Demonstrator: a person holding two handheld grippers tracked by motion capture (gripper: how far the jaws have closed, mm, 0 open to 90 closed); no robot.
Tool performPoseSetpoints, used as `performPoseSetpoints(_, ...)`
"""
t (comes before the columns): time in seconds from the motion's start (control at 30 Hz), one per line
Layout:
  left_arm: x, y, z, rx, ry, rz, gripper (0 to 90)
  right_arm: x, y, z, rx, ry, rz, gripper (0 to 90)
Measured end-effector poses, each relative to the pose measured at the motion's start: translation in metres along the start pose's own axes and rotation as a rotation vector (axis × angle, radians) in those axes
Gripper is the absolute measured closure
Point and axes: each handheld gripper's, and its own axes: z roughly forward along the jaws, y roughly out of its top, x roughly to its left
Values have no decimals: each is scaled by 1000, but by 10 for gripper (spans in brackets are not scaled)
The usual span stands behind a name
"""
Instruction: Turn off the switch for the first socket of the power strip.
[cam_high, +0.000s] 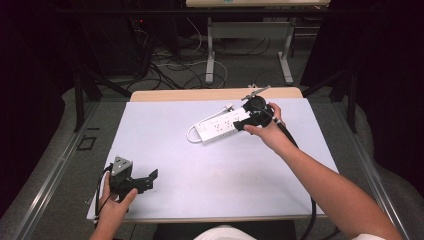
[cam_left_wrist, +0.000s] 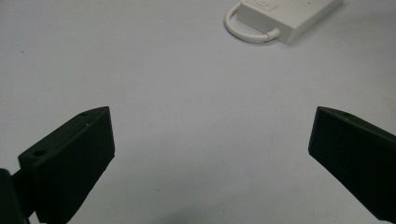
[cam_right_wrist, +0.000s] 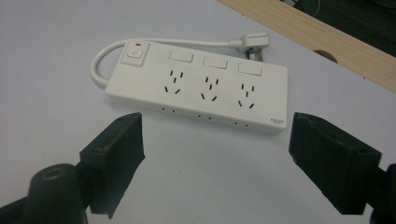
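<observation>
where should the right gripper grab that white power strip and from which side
Probably across the narrow width of the power strip, near its middle, coming down from above. It lies flat on the white table with sockets up, so only its two long side walls offer parallel faces. The right gripper is open and empty just short of it. Avoid the switch end, where the cord loops out.

White-topped table (cam_high: 165, 150), wooden far edge; grey floor (cam_high: 60, 175), tangled cables (cam_high: 170, 65), second desk's legs (cam_high: 210, 55); dark surroundings.

White table cover (cam_high: 200, 165), wooden table edge (cam_high: 210, 94), floor cables (cam_high: 170, 65), metal desk legs (cam_high: 210, 55)
</observation>
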Motion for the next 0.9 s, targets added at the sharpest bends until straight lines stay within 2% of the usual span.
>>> performPoseSetpoints(0.27,0,0,0,-4,1,-6,3,0,13,8,9,-19,-9,199)
performPoseSetpoints(0.47,1,0,0,-9,1,-6,3,-1,22,17,16,-28,3,222)
performPoseSetpoints(0.6,1,0,-1,-8,1,-7,3,-1,29,24,10,-25,15,248)
performPoseSetpoints(0.7,1,0,-1,-10,2,-8,3,0,33,28,-2,-31,3,272)
performPoseSetpoints(0.9,1,0,-1,-11,1,-9,3,-1,40,38,-8,-33,10,321)
